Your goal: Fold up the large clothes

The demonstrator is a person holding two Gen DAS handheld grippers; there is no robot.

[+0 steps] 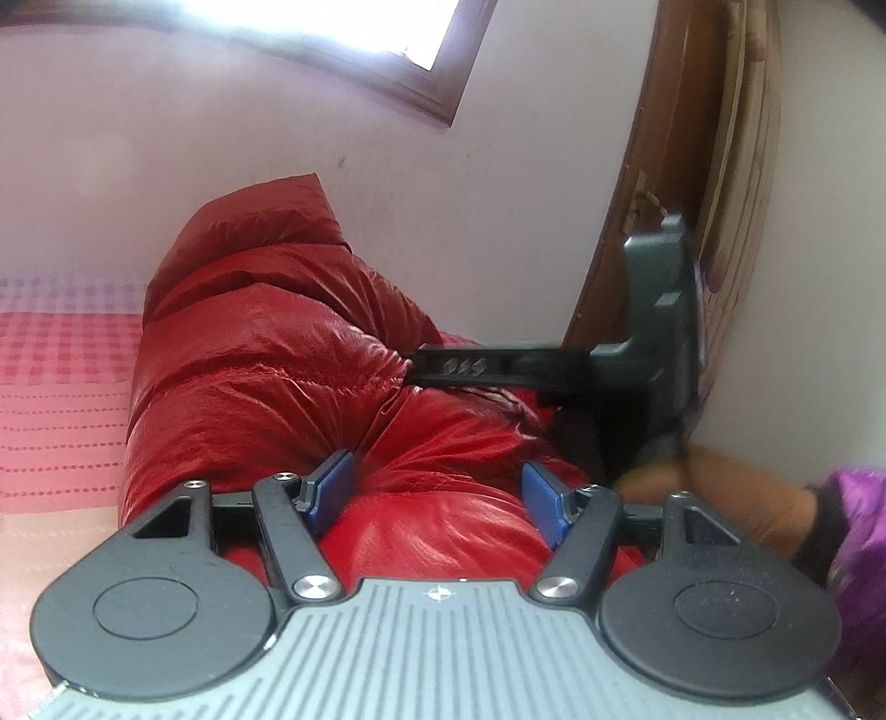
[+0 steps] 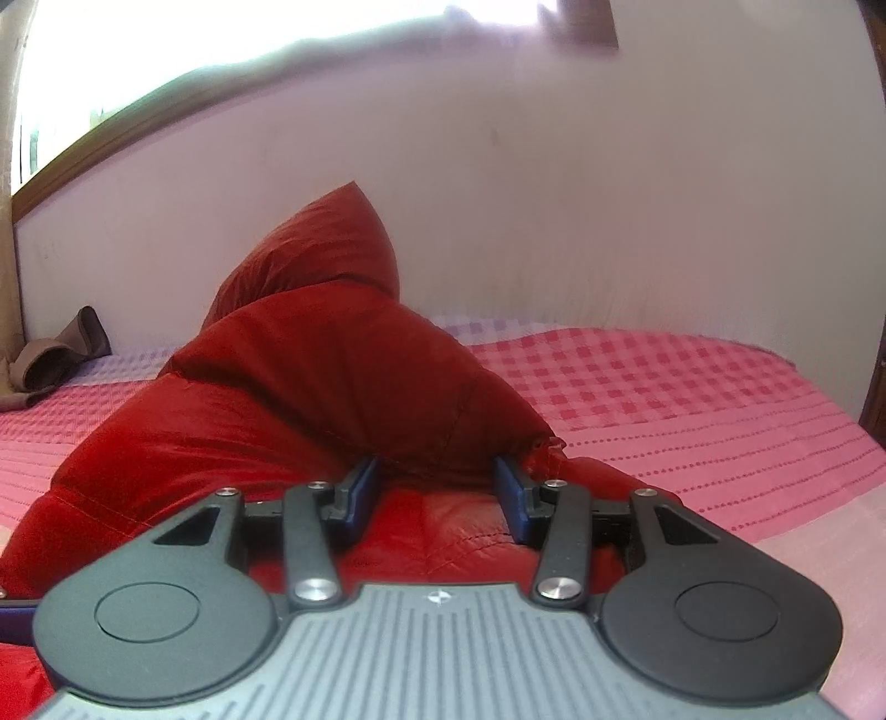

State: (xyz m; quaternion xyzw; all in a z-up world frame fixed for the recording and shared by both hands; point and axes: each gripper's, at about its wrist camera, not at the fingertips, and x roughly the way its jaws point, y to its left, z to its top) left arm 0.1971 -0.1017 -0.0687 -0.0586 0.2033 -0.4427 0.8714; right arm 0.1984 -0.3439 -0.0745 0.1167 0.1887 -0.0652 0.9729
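Observation:
A shiny red puffer jacket [image 1: 266,354] lies bunched on a pink bed [image 1: 55,399], with one padded part standing up toward the wall. My left gripper [image 1: 437,498] is open, its blue pads on either side of a red fold. In the left wrist view the right gripper [image 1: 554,368] reaches in from the right, over the jacket. In the right wrist view the jacket [image 2: 310,382] rises in a peak, and my right gripper [image 2: 437,493] is open with red fabric lying between its pads.
The pink checked bedspread [image 2: 664,387] spreads to the right. A white wall [image 2: 554,221] runs behind the bed, with a wood-framed window [image 1: 387,50] above. A brown wooden door frame [image 1: 637,194] stands right. A brown cloth [image 2: 61,354] lies far left.

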